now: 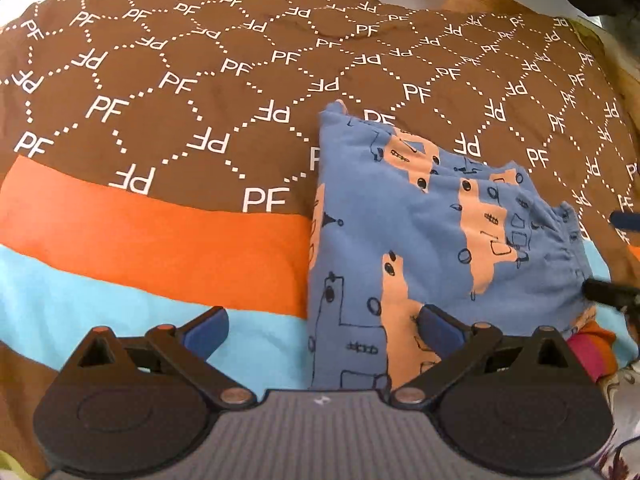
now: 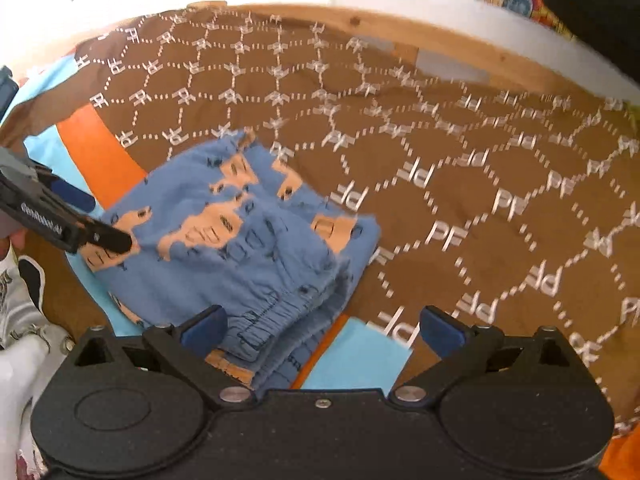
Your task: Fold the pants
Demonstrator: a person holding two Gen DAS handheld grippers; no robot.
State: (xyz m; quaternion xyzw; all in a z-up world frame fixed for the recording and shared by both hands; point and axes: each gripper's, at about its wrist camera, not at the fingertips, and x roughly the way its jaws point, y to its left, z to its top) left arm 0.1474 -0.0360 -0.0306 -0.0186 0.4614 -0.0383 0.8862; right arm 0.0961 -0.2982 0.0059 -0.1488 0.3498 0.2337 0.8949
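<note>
Folded blue pants (image 2: 240,248) lie near the bedspread's (image 2: 440,152) striped edge, both grippers (image 1: 322,330) (image 2: 322,330) wide and empty; folding looks finished, only withdrawal left.

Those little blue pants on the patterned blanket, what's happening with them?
A person is folding them with a hand-held gripper in each hand. The blue pants lie folded into a compact bundle on the brown blanket. The right gripper is wide open by the waistband, gripping nothing. The left gripper is open too, at the bundle's other side. The folding looks about finished.
</note>
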